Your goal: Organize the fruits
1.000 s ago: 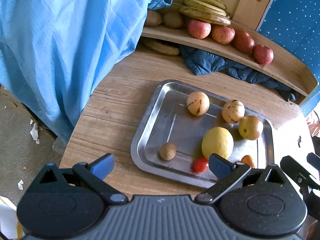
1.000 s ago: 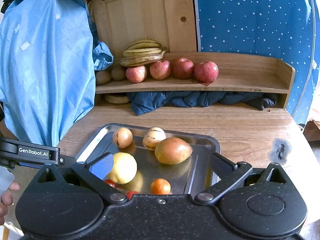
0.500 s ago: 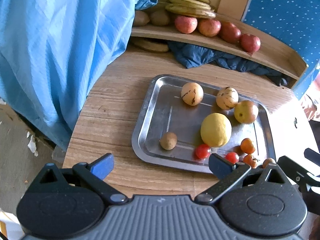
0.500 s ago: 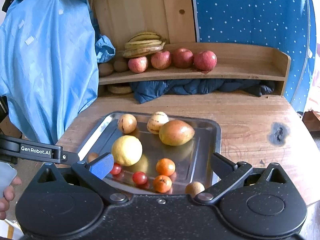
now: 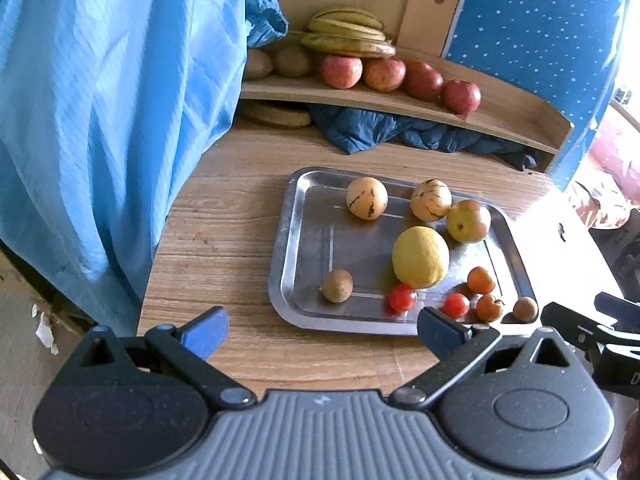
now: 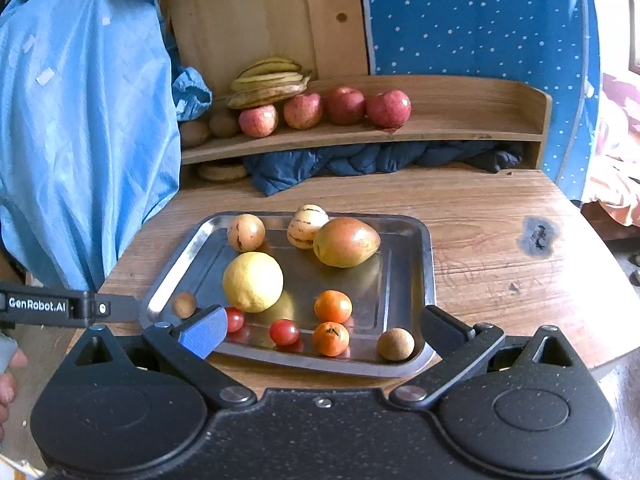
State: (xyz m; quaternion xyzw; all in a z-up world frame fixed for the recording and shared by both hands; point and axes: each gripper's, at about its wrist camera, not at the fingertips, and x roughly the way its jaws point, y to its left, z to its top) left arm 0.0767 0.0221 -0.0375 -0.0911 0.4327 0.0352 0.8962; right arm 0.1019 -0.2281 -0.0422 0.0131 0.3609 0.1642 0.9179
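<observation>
Both grippers are held wide apart and empty: the left gripper [image 5: 322, 330] is poised over the near edge of the wooden table [image 5: 224, 236], and the right gripper [image 6: 322, 330] is poised over the near rim of the metal tray [image 6: 426, 264], with nothing between the fingers of either.

A large light-blue cloth [image 5: 100, 100] is hung at the left of the table. Behind the table a curved wooden shelf [image 6: 460, 120] is seen, with dark-blue fabric [image 6: 360, 162] stuffed beneath it. On the shelf a bunch of bananas [image 6: 272, 82] is laid above a row of four red apples [image 6: 344, 106], and brownish fruits [image 6: 208, 128] are set at the left end.

The tray is placed flat near the middle of the table. Within it, a big yellow citrus [image 6: 253, 282] is found left of centre. A reddish-green mango [image 6: 346, 242] is set at the far side, touching a pale striped fruit [image 6: 307, 226], and a second striped fruit [image 6: 246, 232] lies apart to the left. Two small oranges [image 6: 333, 306] are positioned near the front, one behind the other. Two cherry tomatoes [image 6: 284, 332] are seen along the near rim. One small brown fruit [image 6: 395, 344] is lodged in the near right corner, and another [image 6: 184, 305] in the near left corner.
</observation>
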